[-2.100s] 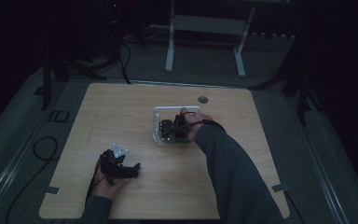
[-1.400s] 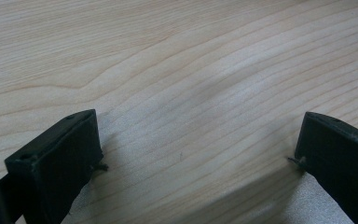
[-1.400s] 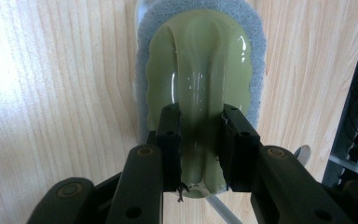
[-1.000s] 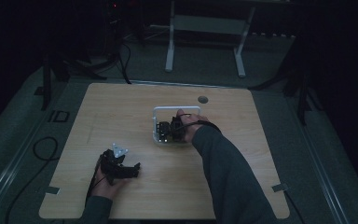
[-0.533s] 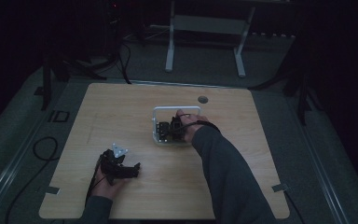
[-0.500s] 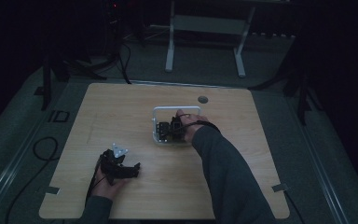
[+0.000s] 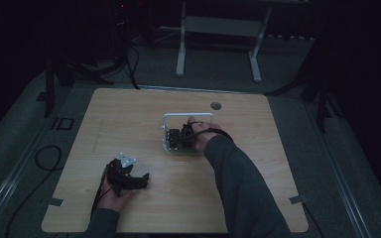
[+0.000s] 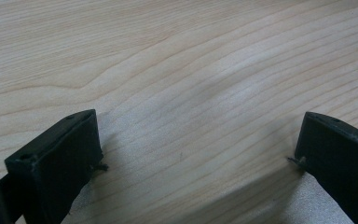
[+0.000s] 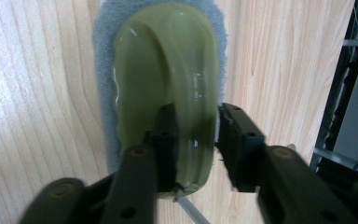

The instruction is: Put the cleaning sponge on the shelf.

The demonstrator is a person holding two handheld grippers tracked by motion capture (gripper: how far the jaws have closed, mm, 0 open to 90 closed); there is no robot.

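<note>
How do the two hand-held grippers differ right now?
The left hand-held gripper stands wide open with bare wooden table between its jaws; the right hand-held gripper is closed on a green brush handle. The left sits near the table's front edge, the right mid-table at a white tray. Both have black jaws.

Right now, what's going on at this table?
A person works two handheld grippers at a wooden table. The right gripper is shut on the rim of a green dish, which lies on a grey pad inside a white tray. The left gripper rests open on bare wood, holding nothing.
</note>
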